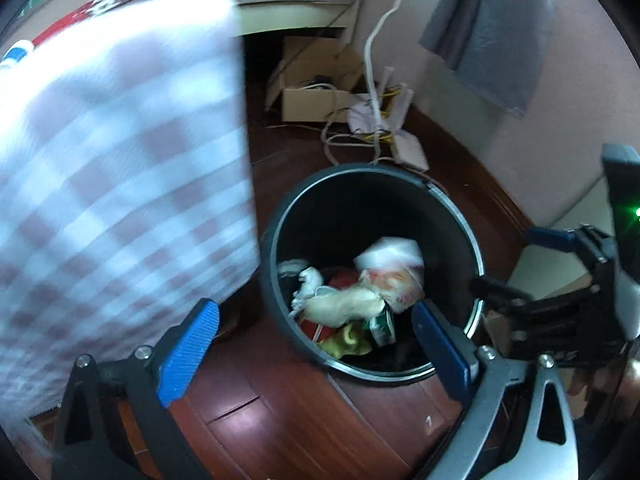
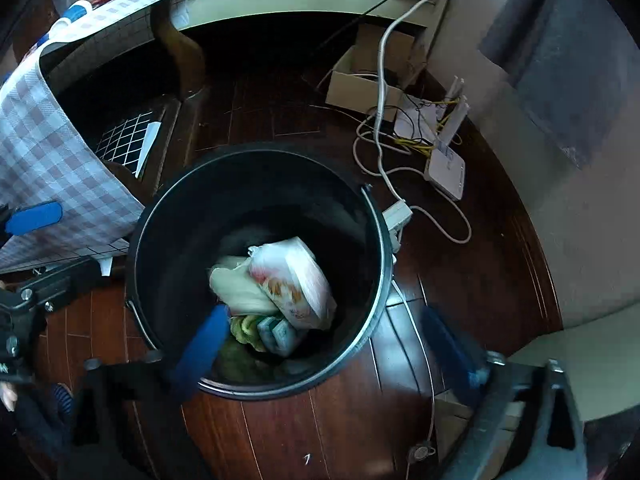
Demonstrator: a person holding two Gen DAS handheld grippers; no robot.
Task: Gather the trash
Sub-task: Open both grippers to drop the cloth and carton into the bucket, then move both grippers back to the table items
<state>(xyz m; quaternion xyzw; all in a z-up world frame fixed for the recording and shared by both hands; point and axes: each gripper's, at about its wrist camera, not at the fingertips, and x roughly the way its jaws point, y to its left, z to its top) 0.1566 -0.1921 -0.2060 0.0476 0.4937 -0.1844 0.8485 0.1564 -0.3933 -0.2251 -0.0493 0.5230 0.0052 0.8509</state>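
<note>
Two claws, left claw point(image 1: 316, 344) and right claw point(image 2: 328, 344), hang spread apart and empty above the black bin point(image 2: 376, 240); bagged trash point(image 2: 292, 280) lies inside, just beneath them, apparently already collected.

The bin point(image 2: 260, 280) is placed on the floor point(image 2: 320, 432) below both hand-held grippers, with trash point(image 2: 288, 280) inside it. A cloth point(image 2: 52, 168) hangs to its left; cables point(image 2: 384, 128) and a box point(image 2: 360, 84) are found beyond.

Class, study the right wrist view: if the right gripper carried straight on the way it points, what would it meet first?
Probably the white plastic bag atop the rubbish inside the black bin; depth is uncertain.
</note>
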